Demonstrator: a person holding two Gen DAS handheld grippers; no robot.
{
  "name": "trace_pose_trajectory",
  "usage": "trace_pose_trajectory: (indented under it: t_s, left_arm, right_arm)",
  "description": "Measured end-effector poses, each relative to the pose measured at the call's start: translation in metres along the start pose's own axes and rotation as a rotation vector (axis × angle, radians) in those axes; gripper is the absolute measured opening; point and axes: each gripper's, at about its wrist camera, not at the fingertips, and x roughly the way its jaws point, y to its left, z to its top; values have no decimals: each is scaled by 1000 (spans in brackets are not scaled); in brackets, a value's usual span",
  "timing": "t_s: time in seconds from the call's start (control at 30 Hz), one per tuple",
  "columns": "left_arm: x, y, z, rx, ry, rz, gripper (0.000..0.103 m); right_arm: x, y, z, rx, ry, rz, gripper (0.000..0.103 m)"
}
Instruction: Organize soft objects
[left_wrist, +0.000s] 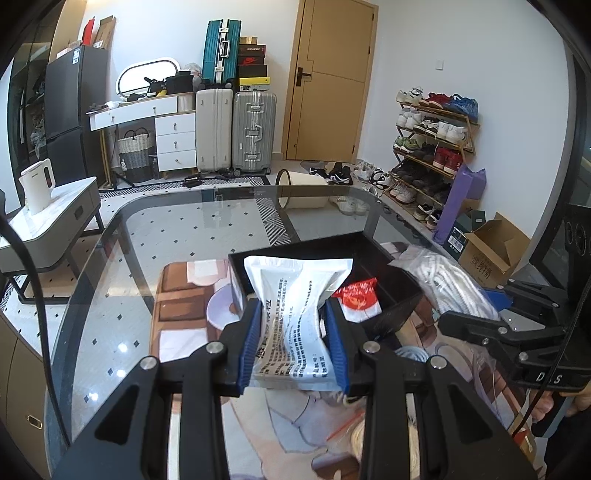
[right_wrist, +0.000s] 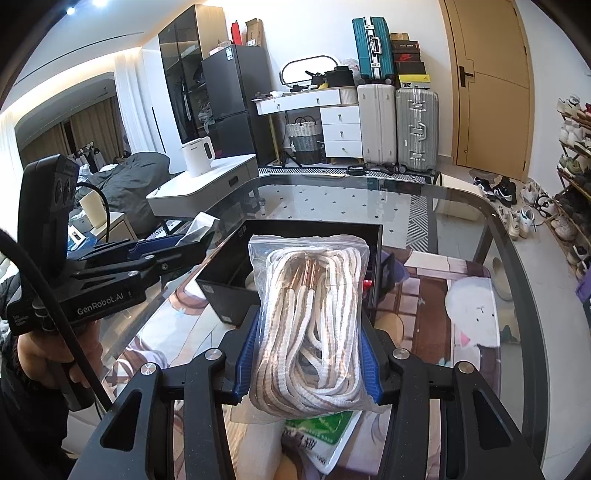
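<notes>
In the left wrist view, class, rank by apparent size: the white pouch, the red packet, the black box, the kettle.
1. Black box
2. White pouch, though held close to the camera by the left gripper, so it looks enlarged
3. Kettle and red packet: too alike to rank.

Left gripper jaws clamp white printed pouch over black box.

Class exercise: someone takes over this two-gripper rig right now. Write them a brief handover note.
Left gripper: jaws shut on a white printed pouch, held over the black box.
Right gripper: jaws shut on a clear bag of rope, in front of the box.
Done: a red-and-white packet lies in the box.
Left: release both, then a green-printed bag on the table.
</notes>
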Motion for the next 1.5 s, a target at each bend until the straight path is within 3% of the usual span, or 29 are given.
trace_pose_trajectory:
  t_s: [0.8, 1.5]
  left_arm:
    - [56, -3, 14, 12, 33, 8, 33]
    - [67, -13, 12, 84, 53, 14, 33]
  right_arm:
    - [61, -9, 42, -26, 63, 19, 47]
    - [103, -11, 54, -83, 179, -4, 47]
